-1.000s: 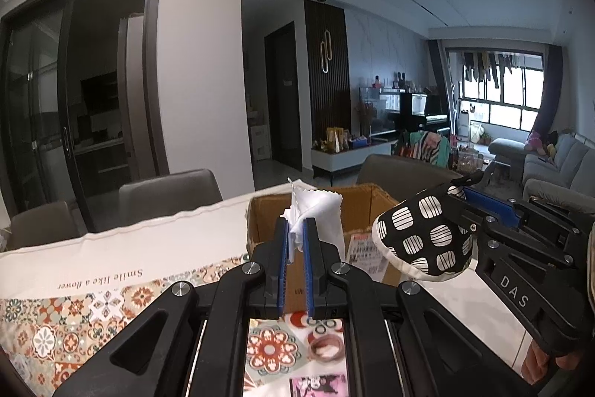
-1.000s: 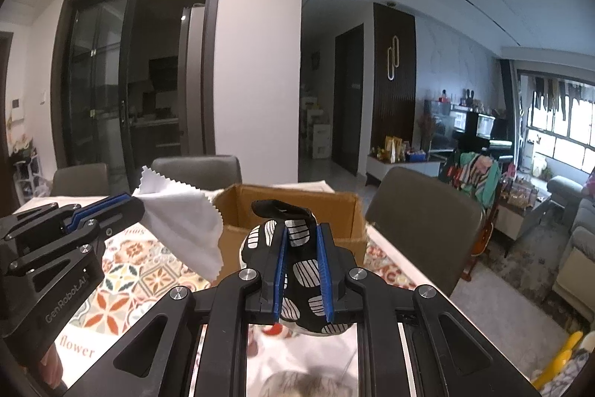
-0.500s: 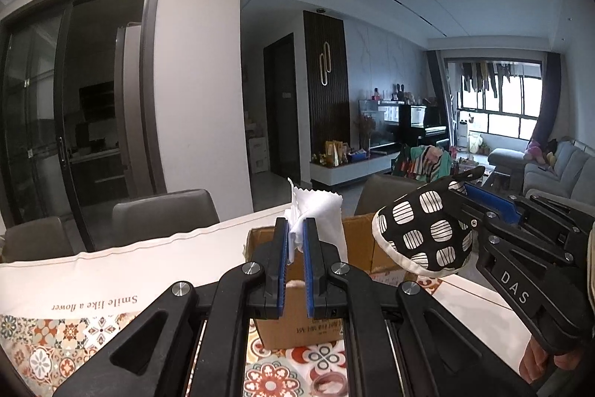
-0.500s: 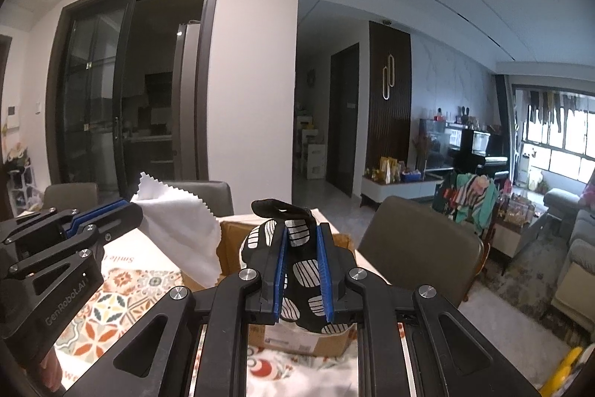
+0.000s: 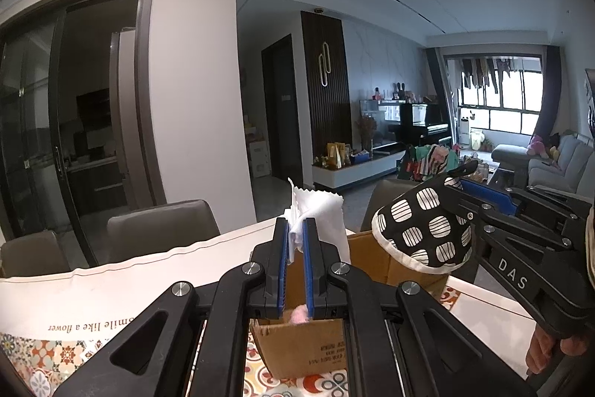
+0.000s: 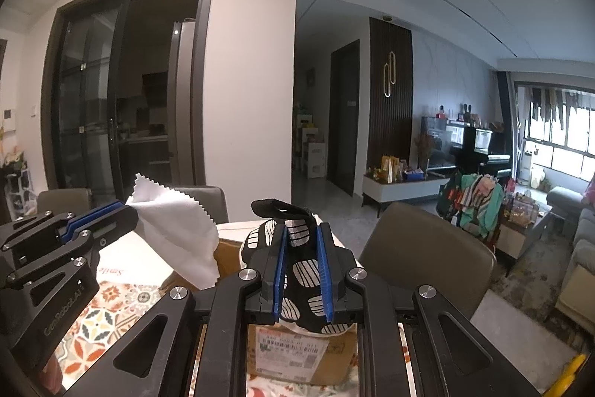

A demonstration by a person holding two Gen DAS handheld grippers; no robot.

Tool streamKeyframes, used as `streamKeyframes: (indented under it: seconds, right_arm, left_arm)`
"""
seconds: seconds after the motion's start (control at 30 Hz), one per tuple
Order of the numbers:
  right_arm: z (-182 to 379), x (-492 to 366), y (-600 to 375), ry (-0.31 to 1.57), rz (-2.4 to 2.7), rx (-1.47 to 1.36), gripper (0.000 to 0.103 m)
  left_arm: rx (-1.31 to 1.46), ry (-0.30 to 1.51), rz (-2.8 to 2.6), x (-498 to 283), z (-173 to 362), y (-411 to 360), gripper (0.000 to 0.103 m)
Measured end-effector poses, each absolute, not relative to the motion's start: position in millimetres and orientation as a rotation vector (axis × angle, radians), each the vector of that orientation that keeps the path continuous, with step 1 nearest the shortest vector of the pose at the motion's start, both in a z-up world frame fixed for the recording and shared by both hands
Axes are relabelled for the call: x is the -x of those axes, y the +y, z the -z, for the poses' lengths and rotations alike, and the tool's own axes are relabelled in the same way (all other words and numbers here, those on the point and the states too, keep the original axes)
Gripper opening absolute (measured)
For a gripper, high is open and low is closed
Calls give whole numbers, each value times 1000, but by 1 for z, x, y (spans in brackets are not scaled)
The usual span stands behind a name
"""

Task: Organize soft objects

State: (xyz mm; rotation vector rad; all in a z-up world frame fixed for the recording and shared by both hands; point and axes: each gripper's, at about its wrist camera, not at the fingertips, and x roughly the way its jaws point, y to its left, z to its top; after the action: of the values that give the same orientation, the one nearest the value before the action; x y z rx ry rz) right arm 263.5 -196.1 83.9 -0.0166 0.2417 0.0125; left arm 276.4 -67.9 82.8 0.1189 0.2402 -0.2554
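Observation:
My left gripper (image 5: 295, 229) is shut on a white cloth (image 5: 319, 211) with zigzag edges, held up in the air above an open cardboard box (image 5: 308, 345). The cloth also shows in the right wrist view (image 6: 178, 229). My right gripper (image 6: 301, 240) is shut on a black oven mitt with white striped dots (image 6: 301, 270), also held above the box (image 6: 297, 352). In the left wrist view the mitt (image 5: 424, 233) hangs to the right of the cloth. Something pink (image 5: 299, 314) lies inside the box.
The box stands on a table with a patterned tile cloth (image 6: 96, 319) and a white runner (image 5: 111, 289). Grey chairs (image 5: 160, 222) stand along the far side and another (image 6: 427, 255) at the right. A living room lies beyond.
Both grippers have risen with their loads; the box and table have dropped lower in both views. Both grips are unchanged.

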Motion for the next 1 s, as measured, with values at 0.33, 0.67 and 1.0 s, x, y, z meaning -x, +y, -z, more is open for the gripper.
streamKeyframes:
  seconds: [0.33, 0.67, 1.0]
  right_arm:
    - [-75, -302, -199, 303, -6, 24, 17]
    - [-62, -343, -200, 417, -29, 24, 17]
    - [-32, -368, -209, 560, -50, 7, 18]
  left_arm:
    - [-124, 302, 255, -311, -69, -78, 10]
    - [-93, 425, 282, -342, -49, -81, 10]
    - [-132, 530, 310, -352, -25, -91, 10]
